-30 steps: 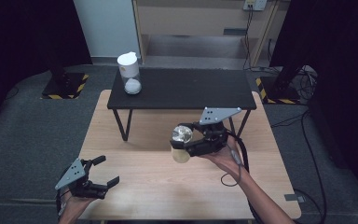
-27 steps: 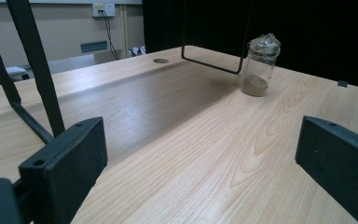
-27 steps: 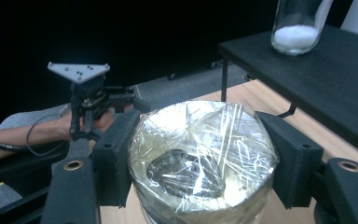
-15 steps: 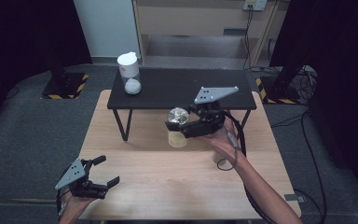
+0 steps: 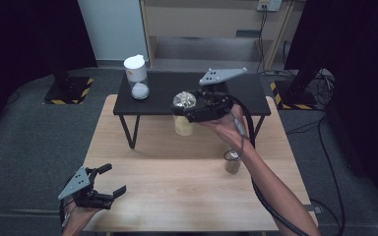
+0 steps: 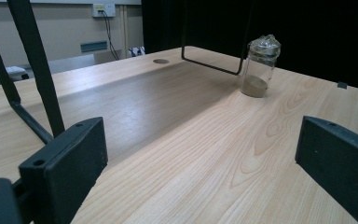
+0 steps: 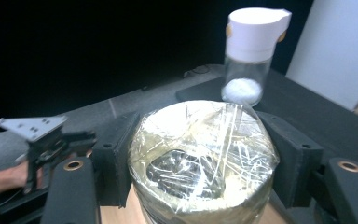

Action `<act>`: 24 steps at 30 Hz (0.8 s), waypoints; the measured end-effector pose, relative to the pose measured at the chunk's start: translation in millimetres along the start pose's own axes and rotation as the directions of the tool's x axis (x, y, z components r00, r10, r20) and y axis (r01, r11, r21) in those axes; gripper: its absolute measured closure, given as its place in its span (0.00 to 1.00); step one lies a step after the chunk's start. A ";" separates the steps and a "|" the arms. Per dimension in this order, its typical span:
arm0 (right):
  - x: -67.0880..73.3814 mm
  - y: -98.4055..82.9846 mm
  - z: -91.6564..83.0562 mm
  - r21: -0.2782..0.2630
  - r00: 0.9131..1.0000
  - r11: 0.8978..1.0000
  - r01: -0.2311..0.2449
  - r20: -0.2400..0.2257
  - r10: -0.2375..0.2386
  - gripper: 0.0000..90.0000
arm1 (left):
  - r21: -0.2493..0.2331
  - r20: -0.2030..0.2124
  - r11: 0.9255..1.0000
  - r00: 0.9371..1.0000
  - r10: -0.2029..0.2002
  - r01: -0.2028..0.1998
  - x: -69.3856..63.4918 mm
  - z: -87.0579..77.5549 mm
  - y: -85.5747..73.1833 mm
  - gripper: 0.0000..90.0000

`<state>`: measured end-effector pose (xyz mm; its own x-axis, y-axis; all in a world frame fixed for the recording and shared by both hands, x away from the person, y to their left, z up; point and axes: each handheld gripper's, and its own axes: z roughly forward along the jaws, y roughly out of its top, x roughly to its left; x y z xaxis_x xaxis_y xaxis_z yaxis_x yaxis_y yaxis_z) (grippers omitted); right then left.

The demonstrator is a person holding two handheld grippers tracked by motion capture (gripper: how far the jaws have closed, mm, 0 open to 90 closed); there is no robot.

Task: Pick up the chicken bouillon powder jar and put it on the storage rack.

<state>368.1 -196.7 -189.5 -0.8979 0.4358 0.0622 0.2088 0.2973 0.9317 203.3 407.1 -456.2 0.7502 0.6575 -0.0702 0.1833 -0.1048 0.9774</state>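
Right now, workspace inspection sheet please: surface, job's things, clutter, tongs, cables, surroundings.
Surface: light wooden table, with a low black stand at its far side.
Job's things: film-covered jar clamped in the right tongs, held above the table at the stand's front edge.
Clutter: white-lidded jar on the stand; small film-covered jar on the table.
Tongs: left tongs open, nothing between the jaws, at the table's near left corner.
Cables: black cable trails from the right tongs along the forearm.
Surroundings: grey floor, dark curtains, wooden cabinet behind.
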 end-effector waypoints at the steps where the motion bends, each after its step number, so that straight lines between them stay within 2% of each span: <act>1: -0.8 2.5 0.7 -0.001 1.000 1.000 -0.002 0.008 0.002 0.39 | 0.000 0.000 1.000 1.000 0.000 0.000 0.0 0.0 0.0 0.01; 8: -8.2 14.9 6.7 -0.015 0.998 0.999 -0.031 0.061 0.031 0.39 | -0.002 -0.002 1.000 1.000 -0.001 0.001 0.2 -0.2 -0.5 0.01; 14: -13.2 22.6 12.5 -0.030 0.992 0.998 -0.050 0.113 0.053 0.39 | -0.004 -0.002 1.000 1.000 -0.003 0.003 0.4 -0.5 -0.8 0.01; 24: -26.9 29.7 23.7 -0.039 0.976 0.996 -0.086 0.198 0.092 0.38 | -0.005 -0.006 1.000 1.000 -0.006 0.006 0.8 -1.0 -1.2 0.01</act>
<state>407.7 -179.5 -172.0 -0.7802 0.6209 0.0757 0.2701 0.2253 0.9361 203.0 408.6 -457.2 0.7455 0.6623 -0.0752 0.1847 -0.0968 0.9780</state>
